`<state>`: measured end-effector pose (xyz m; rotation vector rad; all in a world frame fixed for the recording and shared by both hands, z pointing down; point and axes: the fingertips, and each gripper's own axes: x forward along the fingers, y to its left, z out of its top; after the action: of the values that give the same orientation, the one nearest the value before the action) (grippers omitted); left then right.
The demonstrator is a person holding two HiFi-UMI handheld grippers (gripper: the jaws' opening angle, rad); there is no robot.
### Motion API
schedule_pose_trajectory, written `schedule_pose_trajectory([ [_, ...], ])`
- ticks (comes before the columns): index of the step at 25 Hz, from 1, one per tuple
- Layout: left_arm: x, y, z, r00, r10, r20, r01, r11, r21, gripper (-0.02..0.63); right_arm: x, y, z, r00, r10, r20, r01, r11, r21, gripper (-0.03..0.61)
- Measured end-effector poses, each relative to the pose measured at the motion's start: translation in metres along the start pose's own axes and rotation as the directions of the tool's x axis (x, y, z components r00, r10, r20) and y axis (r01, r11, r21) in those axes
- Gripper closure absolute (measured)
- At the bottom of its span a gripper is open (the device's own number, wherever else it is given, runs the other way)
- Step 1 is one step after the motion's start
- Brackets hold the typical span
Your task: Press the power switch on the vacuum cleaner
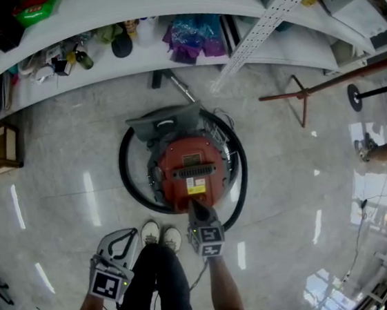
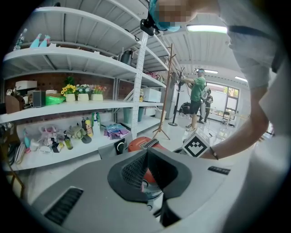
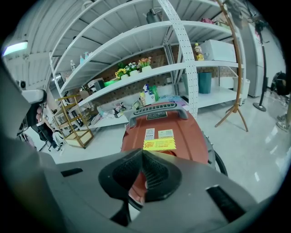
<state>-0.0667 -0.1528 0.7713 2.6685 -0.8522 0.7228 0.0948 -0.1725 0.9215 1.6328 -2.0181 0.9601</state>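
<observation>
One yellow label [image 3: 159, 144] on vacuum cleaner [image 3: 193, 136]

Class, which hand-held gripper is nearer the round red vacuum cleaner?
Right. The right hand-held gripper is at the round red vacuum cleaner's near edge; the left hand-held gripper hangs apart, beside the white shoes.

With jaws together, the left tool [image 1: 128, 236] hangs back while the right tool [image 1: 194, 205] reaches forward.

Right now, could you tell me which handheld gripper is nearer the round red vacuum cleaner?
The right gripper, tips at the round red vacuum cleaner; the left gripper hangs aside.
</observation>
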Motion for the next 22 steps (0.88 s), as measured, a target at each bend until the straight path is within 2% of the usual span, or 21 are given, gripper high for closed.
schedule_pose_trajectory([
  [6, 0.000, 0.011, 0.003, 0.999, 0.048, 0.020, -0.047, 0.999, -0.003, 0.607, 0.000, 0.001, 0.001, 1.000, 0.002, 0.005, -0.002, 1.000, 0.000, 0.568],
  [10, 0.001, 0.010, 0.006, 0.998, 0.059, 0.036, -0.058, 0.998, -0.012, 0.607, 0.000, 0.000, 0.000, 1.000, 0.003, 0.012, -0.003, 1.000, -0.009, 0.568],
  [16, 0.000, 0.009, 0.005, 0.998, 0.070, 0.009, -0.070, 0.998, 0.001, 0.608, 0.001, -0.001, -0.001, 1.000, 0.016, 0.015, -0.016, 1.000, -0.007, 0.568],
  [22, -0.006, 0.007, 0.010, 0.996, 0.085, 0.030, -0.086, 0.996, 0.004, 0.607, -0.006, 0.004, 0.005, 0.999, 0.025, 0.030, -0.025, 0.999, -0.024, 0.568],
])
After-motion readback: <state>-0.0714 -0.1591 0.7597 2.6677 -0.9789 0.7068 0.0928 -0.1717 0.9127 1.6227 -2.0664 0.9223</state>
